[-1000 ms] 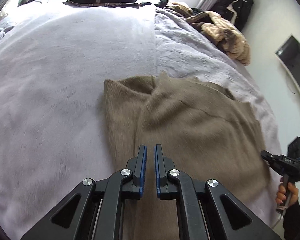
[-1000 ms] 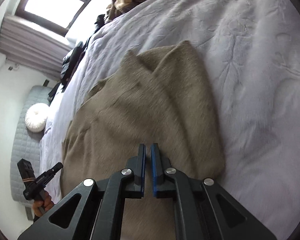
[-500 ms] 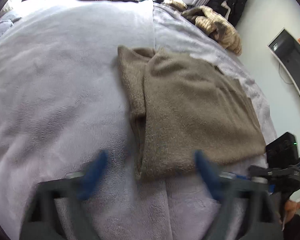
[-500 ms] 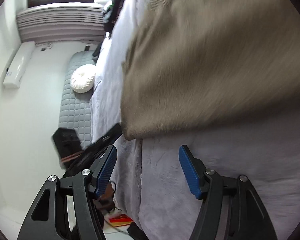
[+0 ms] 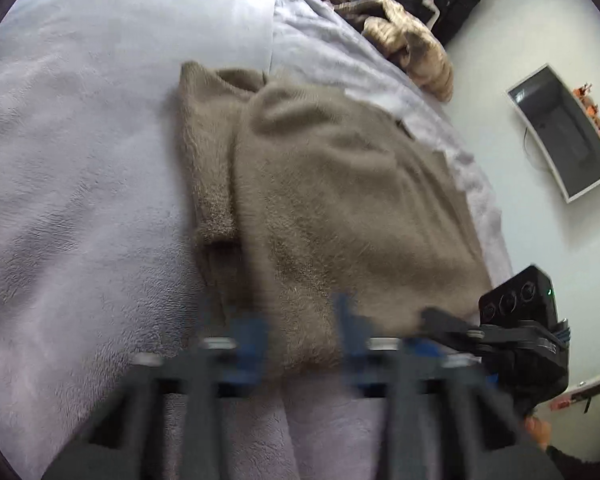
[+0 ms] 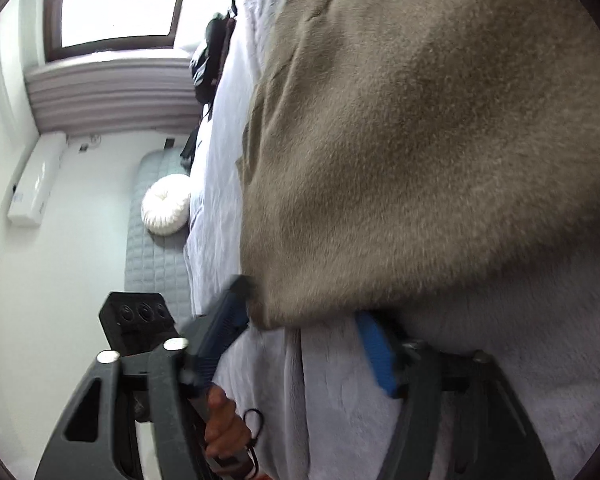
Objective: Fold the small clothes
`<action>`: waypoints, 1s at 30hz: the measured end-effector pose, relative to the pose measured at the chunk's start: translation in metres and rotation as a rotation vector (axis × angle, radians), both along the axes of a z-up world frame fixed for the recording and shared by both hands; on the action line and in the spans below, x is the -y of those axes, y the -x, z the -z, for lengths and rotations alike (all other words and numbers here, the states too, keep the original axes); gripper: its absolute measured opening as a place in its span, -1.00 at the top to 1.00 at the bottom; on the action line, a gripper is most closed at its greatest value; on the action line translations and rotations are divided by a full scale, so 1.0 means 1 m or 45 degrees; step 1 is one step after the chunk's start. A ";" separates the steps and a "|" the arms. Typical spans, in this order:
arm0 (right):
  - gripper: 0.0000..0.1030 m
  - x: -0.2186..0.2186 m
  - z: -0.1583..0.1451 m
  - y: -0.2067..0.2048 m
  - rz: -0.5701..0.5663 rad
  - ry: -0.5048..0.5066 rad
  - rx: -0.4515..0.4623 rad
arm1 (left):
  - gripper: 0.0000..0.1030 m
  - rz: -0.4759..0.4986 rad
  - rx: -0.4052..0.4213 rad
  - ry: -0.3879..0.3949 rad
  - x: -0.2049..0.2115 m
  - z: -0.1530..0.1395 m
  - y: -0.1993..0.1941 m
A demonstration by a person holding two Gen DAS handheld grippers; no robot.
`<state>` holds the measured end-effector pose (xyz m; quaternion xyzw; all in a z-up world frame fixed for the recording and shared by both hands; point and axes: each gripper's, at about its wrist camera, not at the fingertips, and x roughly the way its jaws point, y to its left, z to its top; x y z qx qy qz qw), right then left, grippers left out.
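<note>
The left hand-held gripper (image 5: 300,336) is open, its blurred blue fingers spread on both sides of the near hem of the brown sweater (image 5: 340,200), and the right hand-held gripper (image 6: 304,340) is open too, with the hem's corner between its fingers but not yet pinched. The sweater lies partly folded on the grey blanket (image 5: 80,200) of the bed, close to the bed's near edge. If either gripper closes too shallow, I think it may catch only the top fluffy layer, so the lower layer would stay behind and the fold would come out crooked.
</note>
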<state>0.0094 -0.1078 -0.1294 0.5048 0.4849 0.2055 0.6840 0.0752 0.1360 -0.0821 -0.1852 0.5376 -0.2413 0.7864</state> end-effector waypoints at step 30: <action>0.55 0.067 -0.063 -0.034 -0.085 0.575 0.197 | -1.00 -0.158 0.237 -0.237 0.002 -0.049 -0.071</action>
